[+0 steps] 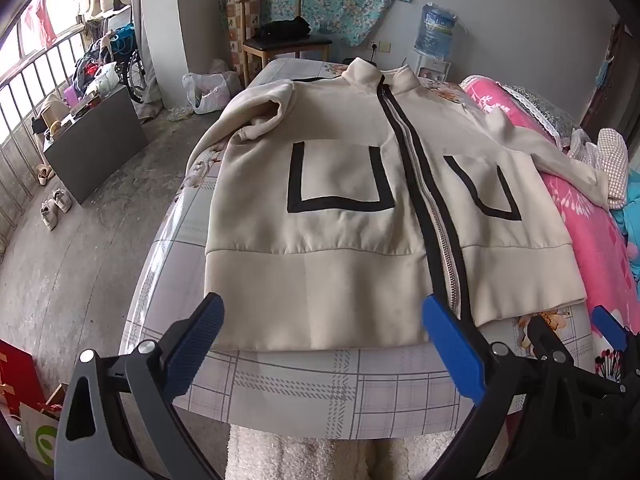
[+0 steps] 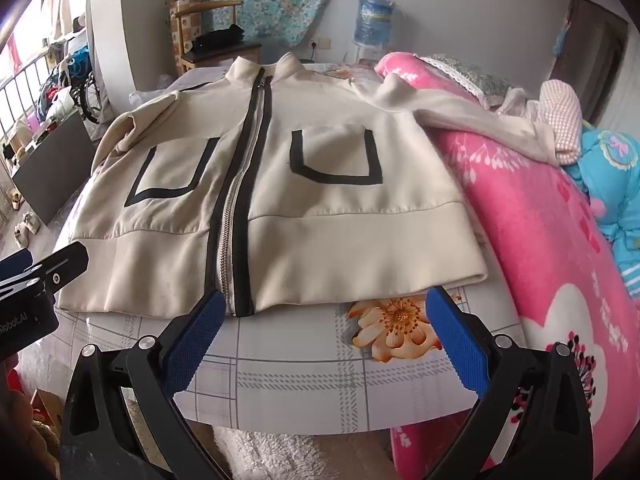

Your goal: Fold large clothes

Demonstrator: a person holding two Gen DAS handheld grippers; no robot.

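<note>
A cream zip-up jacket (image 1: pixel 340 200) with black trim and two black-outlined pockets lies front up and spread flat on a table (image 1: pixel 304 392) covered with a checked, flowered cloth. Its hem faces me and its collar points away. Its right sleeve drapes over a pink quilt (image 2: pixel 532 216); its left sleeve is bunched at the far left. My left gripper (image 1: pixel 322 312) is open and empty, just over the hem. My right gripper (image 2: pixel 322 304) is open and empty, near the hem at the zipper's end (image 2: pixel 230 296). The jacket also shows in the right wrist view (image 2: pixel 320 184).
The pink quilt (image 1: pixel 592 216) and blue bedding (image 2: pixel 612 176) are piled along the table's right side. A wooden chair (image 1: pixel 280 36) and a water dispenser (image 1: pixel 434 36) stand behind. A grey cabinet (image 1: pixel 92 148) and shoes (image 1: pixel 56 204) are on the floor at left.
</note>
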